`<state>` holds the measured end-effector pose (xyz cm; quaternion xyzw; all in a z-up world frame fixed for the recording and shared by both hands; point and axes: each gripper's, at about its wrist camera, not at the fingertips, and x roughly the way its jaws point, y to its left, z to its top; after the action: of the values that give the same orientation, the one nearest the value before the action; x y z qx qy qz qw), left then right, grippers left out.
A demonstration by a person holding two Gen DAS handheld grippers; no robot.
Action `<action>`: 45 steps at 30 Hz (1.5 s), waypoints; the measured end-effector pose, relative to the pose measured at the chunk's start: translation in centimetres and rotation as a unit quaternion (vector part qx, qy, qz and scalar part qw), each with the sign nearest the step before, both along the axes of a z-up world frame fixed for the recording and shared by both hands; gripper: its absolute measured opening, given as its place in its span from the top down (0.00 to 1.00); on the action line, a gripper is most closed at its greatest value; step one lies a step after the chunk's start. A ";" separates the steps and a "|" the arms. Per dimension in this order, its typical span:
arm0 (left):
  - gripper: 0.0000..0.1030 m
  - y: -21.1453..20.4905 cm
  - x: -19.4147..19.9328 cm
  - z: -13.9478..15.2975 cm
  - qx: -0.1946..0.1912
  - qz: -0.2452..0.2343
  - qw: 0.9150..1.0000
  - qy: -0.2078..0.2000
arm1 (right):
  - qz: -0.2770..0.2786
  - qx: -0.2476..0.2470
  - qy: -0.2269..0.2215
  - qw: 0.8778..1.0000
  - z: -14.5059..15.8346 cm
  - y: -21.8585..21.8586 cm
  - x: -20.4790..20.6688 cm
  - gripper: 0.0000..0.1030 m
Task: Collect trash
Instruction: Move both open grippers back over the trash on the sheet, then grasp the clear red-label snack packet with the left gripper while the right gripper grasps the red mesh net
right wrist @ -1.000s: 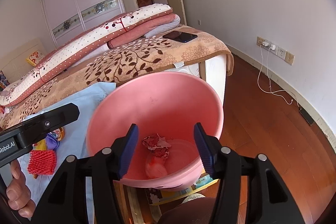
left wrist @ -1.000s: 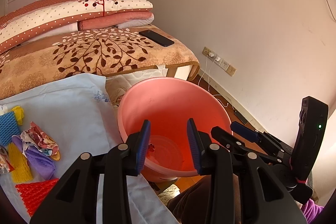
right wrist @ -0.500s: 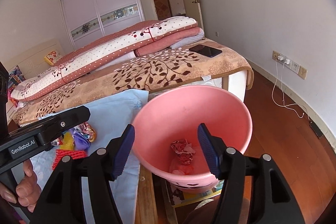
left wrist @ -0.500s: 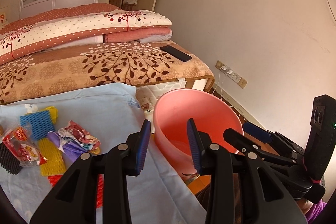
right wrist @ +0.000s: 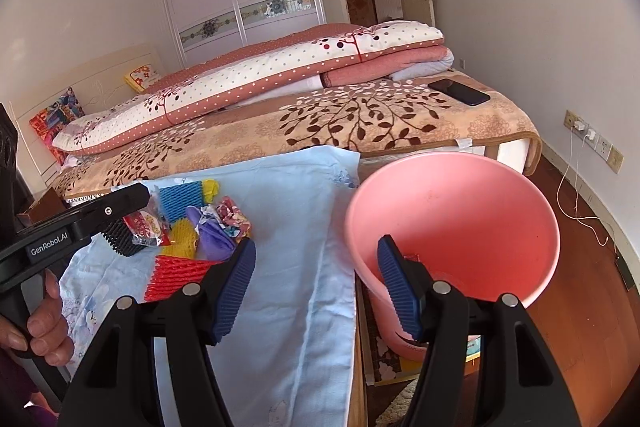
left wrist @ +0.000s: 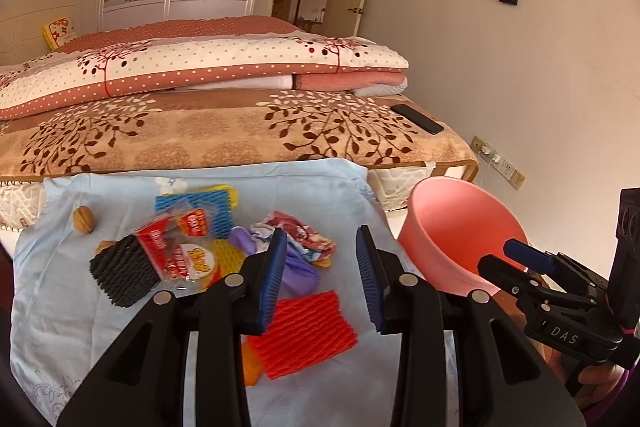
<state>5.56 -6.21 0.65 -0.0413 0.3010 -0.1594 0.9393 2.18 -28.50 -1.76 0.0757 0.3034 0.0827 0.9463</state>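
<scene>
Left wrist view: the left hand-held gripper (left wrist: 320, 279) hangs released, nothing between its blue pads, over a pale blue cloth (left wrist: 120, 327) on the table. Ahead and to its left lie a walnut (left wrist: 83, 220), a black foam net (left wrist: 124, 277) and a red-and-yellow snack wrapper (left wrist: 182, 259); its lettering is too creased to read. A blue foam net (left wrist: 192, 209) lies beyond them. Just below the pads a red foam net (left wrist: 304, 331) lies with its long axis running left-low to right-high, beside a purple wrapper (left wrist: 298, 269). To its right stands the pink bucket (left wrist: 460, 227), tilted mouth toward the camera, then the right hand-held gripper (left wrist: 516, 259), marked "DAS".

Right wrist view: "GenRobot.AI" reads on the left tool. The right hand-held gripper (right wrist: 316, 291) is empty, its jaws having just been opening, straddling the bucket's near rim.
</scene>
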 end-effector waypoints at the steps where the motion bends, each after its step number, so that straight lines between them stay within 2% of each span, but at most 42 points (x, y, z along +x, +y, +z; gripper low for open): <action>1: 0.65 0.8 -0.1 -0.1 0.001 0.007 1.000 0.000 | 0.005 -0.001 0.002 1.000 -0.1 0.5 0.1 0.39; 7: 0.65 4.8 -0.9 -1.1 0.007 0.044 0.999 0.006 | 0.039 -0.009 0.017 0.999 -0.9 2.7 0.7 0.39; 11: 0.65 6.1 -1.3 -1.7 0.024 0.062 0.998 0.006 | 0.062 -0.013 0.028 0.998 -1.5 4.3 1.3 0.39; 14: 0.65 6.9 -1.0 -2.3 0.023 0.073 0.997 0.015 | 0.075 -0.018 0.035 0.996 -2.0 5.2 1.5 0.39; 27: 0.65 8.0 3.2 -3.6 0.014 0.102 0.994 0.027 | 0.082 -0.019 0.054 0.995 -3.0 5.8 2.4 0.39; 35: 0.65 9.0 4.4 -4.7 -0.009 0.111 0.993 0.035 | 0.104 -0.019 0.063 0.992 -3.6 7.0 3.0 0.38; 37: 0.70 9.0 4.4 -4.6 -0.009 0.110 0.993 0.029 | 0.113 -0.018 0.066 0.991 -3.7 7.3 3.2 0.38; 38: 0.80 9.0 4.4 -4.6 -0.008 0.108 0.994 0.027 | 0.117 -0.016 0.068 0.991 -3.8 7.5 3.2 0.38; 39: 0.86 8.9 4.4 -4.6 -0.007 0.105 0.994 0.027 | 0.121 -0.013 0.071 0.990 -4.0 7.7 3.2 0.38; 42: 0.94 8.8 4.3 -4.5 -0.007 0.099 0.995 0.023 | 0.135 -0.006 0.078 0.988 -4.2 8.2 3.3 0.38; 45: 0.94 8.9 4.1 -4.1 -0.013 0.096 0.995 0.018 | 0.154 0.004 0.084 0.985 -4.4 8.6 3.3 0.37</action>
<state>9.63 2.69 -3.46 -0.0850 0.3100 -0.0714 0.9442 5.48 -19.88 -6.12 0.0385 0.3895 0.2218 0.8931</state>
